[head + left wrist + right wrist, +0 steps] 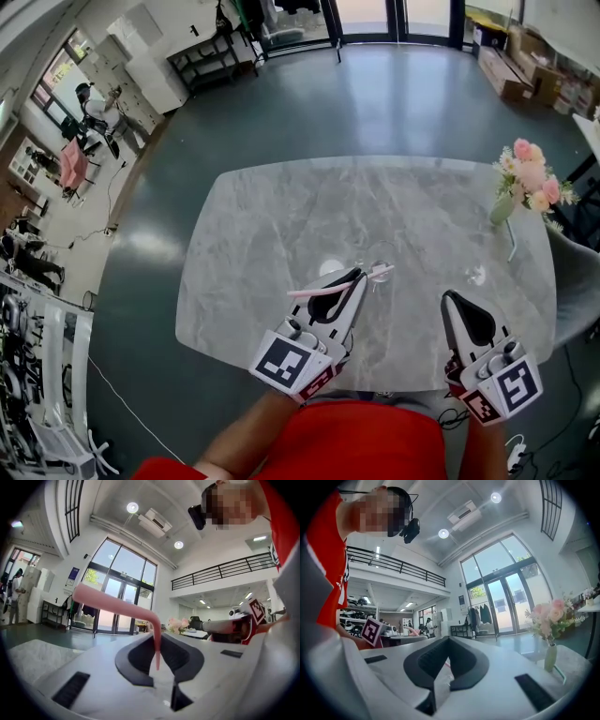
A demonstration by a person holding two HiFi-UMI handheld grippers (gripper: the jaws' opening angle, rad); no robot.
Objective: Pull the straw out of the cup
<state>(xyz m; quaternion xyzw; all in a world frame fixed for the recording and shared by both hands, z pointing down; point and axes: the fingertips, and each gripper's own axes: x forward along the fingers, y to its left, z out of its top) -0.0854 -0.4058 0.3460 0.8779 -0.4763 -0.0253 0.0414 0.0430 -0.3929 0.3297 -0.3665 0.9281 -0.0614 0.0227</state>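
Note:
My left gripper (359,276) is shut on a pink bendy straw (323,291), which lies roughly level above the table. In the left gripper view the straw (117,605) rises between the closed jaws and bends off to the left, with its short end hanging free. A clear glass cup (381,251) stands on the marble table (281,216) just beyond the left gripper's tip; I cannot tell whether the straw's far end still touches its rim. My right gripper (448,297) hovers to the right, shut and empty (447,640).
A small vase of pink flowers (525,187) stands at the table's far right corner and also shows in the right gripper view (551,625). A grey chair (577,281) sits by the table's right edge. Dark floor surrounds the table.

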